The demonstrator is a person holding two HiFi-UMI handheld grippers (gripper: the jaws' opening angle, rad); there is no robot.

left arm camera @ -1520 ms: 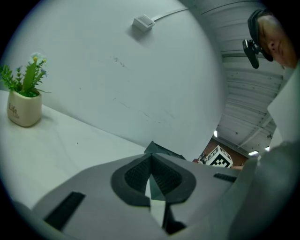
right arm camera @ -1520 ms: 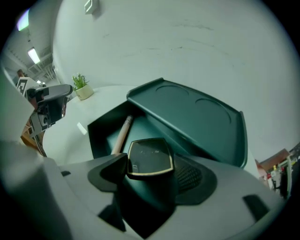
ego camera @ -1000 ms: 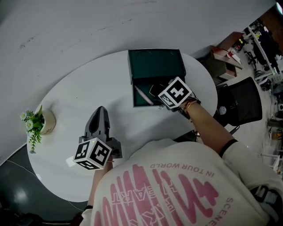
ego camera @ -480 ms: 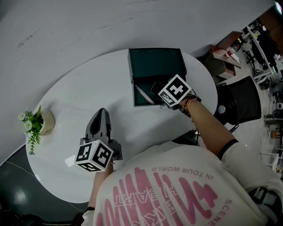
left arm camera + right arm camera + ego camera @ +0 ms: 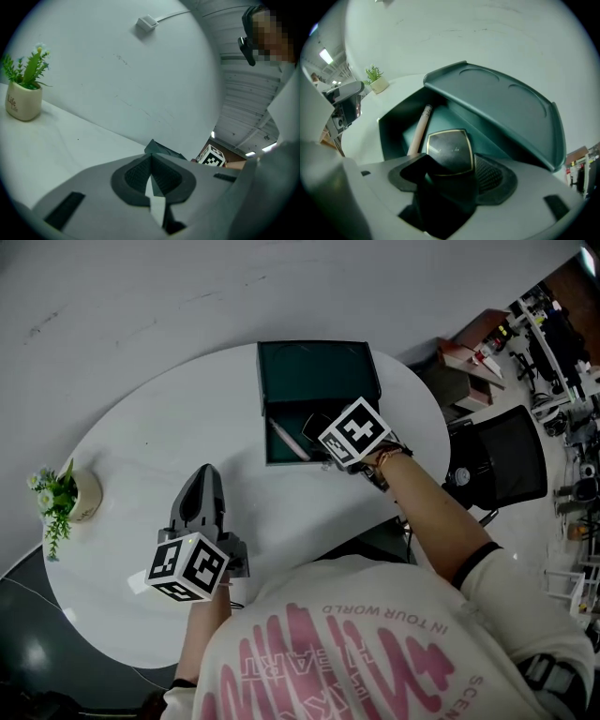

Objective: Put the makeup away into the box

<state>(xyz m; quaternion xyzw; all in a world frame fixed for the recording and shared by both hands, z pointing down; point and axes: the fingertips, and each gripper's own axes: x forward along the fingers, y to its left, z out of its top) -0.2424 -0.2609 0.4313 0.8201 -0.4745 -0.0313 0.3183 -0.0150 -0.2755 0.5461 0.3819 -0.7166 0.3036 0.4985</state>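
A dark green box stands open at the far side of the white table, its lid tilted back. A pink pencil lies inside along the left wall, seen also as the pencil from above. My right gripper points steeply down over the box's front, shut on a black square compact with a gold rim. My left gripper hovers over the near left of the table, jaws together and nothing between them; from its own view the left gripper faces the box.
A small potted plant stands at the table's left edge. A black office chair is off the table's right side, with cluttered desks beyond. The person's body fills the near edge of the head view.
The head view has drifted, so everything sits slightly further left. Both grippers keep their places relative to the box and table, and the compact stays in the right gripper.
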